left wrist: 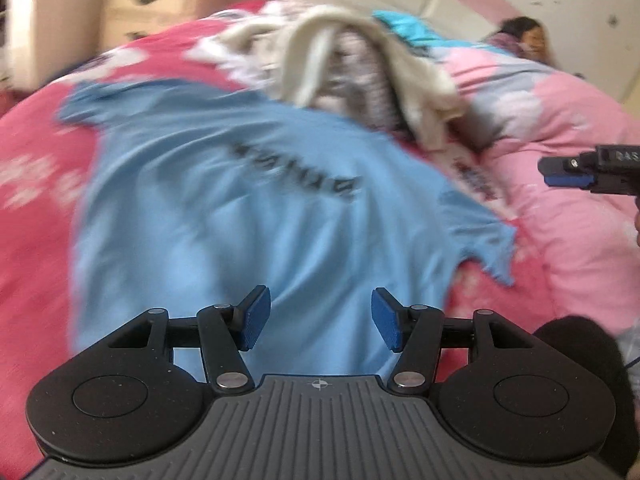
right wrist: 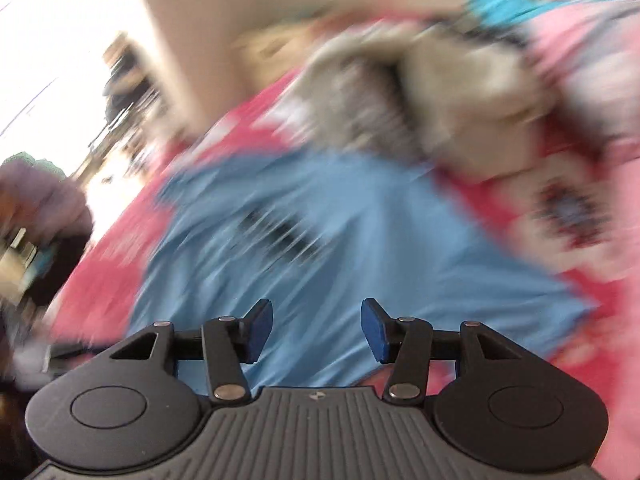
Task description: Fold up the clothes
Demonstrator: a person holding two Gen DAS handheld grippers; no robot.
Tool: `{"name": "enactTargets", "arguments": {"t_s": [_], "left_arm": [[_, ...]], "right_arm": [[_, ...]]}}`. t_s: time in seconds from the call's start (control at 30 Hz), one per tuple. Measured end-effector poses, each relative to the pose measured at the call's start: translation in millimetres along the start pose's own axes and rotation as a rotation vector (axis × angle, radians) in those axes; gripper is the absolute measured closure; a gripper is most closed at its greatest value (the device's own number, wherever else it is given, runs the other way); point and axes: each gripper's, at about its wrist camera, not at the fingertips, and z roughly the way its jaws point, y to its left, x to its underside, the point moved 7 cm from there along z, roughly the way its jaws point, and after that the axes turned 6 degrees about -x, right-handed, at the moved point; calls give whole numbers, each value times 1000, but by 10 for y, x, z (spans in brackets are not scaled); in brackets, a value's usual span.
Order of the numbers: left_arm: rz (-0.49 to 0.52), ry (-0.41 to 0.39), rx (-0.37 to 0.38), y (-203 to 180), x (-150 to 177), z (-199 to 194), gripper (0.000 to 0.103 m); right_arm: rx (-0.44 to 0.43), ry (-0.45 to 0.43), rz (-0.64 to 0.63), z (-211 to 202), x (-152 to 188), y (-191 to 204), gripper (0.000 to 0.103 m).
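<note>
Left tool and right tool: both released, nothing between pads. Blue T-shirt spread flat on bed; its print unreadable through motion blur. Beyond it, clothes pile, contents indistinct.

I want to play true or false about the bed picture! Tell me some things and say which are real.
1. The light blue T-shirt with dark lettering lies spread on the pink and red floral quilt. True.
2. The left gripper is pinching the shirt. False: it is open, holding nothing.
3. The right gripper is open. True.
4. The heap of cream and grey clothes is neatly folded. False: it is a rumpled pile.
</note>
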Motion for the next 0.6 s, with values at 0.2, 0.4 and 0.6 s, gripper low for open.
{"name": "enactTargets", "arguments": {"t_s": [0.2, 0.4, 0.6], "left_arm": [[-89, 54, -142, 590, 344, -282, 47], [-30, 111, -301, 847, 653, -305, 47], [-92, 113, -343, 999, 680, -189, 47]], "right_arm": [[-93, 285, -202, 772, 721, 690, 52], [-109, 377, -316, 938, 1054, 998, 53], [-62, 358, -451, 970, 1117, 1161, 53]]}}
